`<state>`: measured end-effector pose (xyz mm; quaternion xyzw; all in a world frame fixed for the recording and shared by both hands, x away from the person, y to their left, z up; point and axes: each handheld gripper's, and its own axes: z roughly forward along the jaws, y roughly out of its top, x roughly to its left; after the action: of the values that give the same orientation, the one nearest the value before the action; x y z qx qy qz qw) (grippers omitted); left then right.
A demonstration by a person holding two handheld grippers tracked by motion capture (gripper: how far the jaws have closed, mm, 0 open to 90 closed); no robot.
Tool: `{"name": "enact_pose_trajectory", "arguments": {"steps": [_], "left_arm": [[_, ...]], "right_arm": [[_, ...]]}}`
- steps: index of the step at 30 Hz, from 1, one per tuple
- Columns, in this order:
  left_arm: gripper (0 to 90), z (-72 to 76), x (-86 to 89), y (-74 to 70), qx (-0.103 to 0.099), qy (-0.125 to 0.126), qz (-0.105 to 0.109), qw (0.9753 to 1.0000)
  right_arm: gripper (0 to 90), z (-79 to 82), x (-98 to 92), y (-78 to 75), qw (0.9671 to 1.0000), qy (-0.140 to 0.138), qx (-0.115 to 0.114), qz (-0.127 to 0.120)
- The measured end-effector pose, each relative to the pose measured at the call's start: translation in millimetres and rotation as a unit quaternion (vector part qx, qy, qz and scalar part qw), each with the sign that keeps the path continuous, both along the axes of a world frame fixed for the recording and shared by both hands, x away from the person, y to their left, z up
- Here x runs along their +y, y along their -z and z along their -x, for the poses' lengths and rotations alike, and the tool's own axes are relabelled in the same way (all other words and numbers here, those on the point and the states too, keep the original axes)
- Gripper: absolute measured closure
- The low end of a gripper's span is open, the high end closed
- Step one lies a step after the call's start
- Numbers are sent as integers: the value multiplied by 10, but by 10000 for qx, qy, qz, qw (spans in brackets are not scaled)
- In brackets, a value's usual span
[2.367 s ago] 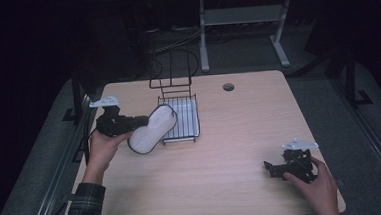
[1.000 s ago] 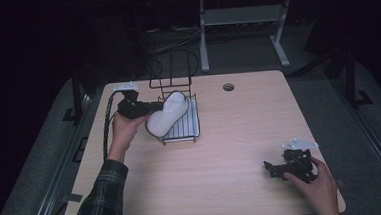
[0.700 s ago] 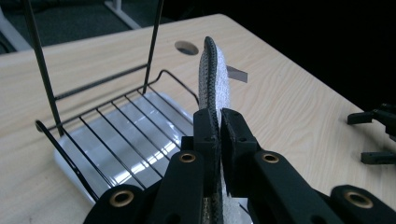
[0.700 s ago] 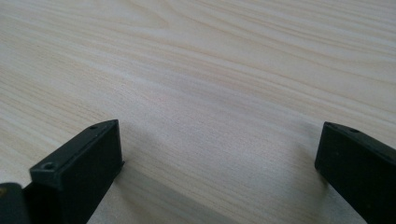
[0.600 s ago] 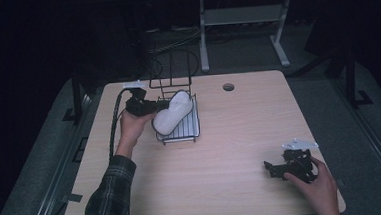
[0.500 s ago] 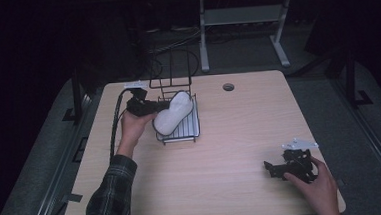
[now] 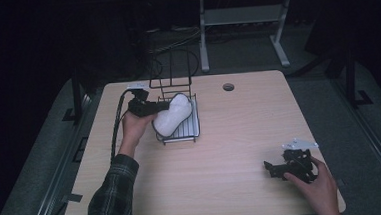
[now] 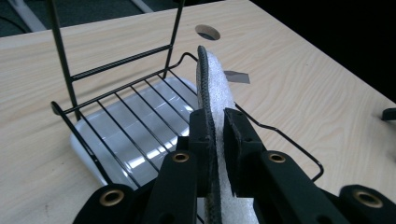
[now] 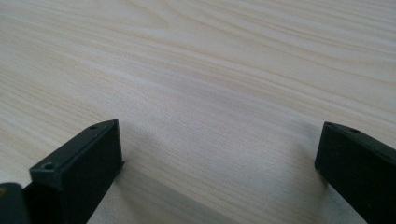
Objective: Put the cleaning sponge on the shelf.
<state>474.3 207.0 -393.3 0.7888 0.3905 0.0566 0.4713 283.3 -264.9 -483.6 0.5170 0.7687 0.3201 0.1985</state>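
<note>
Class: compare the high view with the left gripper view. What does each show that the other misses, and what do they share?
High view alone: the right claw resting open on the table, and both of the person's hands. Left gripper view alone: the white pad's dark edge running between the jaws, and the glossy tray under the wire rack. Shared: the left claw shut on the pad over the rack.

Left gripper (image 8: 215, 135): black jaws, brass-coloured screws, black cable (image 7: 117, 122). Right gripper (image 7: 277, 168): black, grey three-cornered plate (image 7: 299, 144). Plaid sleeve (image 7: 109, 200) on left arm.

White pad's (image 8: 215, 84) lower end behind tool (image 8: 218, 135)
</note>
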Motion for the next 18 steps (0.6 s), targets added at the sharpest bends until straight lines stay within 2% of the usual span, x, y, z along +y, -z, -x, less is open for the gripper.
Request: {"name": "enact_pose_trajectory", "arguments": {"steps": [6, 8, 13, 18], "left_arm": [[759, -8, 12, 10, -18, -50, -133, 9999], [741, -8, 10, 16, -41, -98, -268, 9996], [670, -7, 8, 18, -107, -178, -423, 9989], [657, 6, 24, 4, -143, -184, -557, 9982]], "right_arm": [[2, 0, 0, 0, 10000, 0, 0, 0], [2, 0, 0, 0, 10000, 0, 1, 0], [2, 0, 0, 0, 10000, 1, 1, 0], [2, 0, 0, 0, 10000, -2, 2, 0]]}}
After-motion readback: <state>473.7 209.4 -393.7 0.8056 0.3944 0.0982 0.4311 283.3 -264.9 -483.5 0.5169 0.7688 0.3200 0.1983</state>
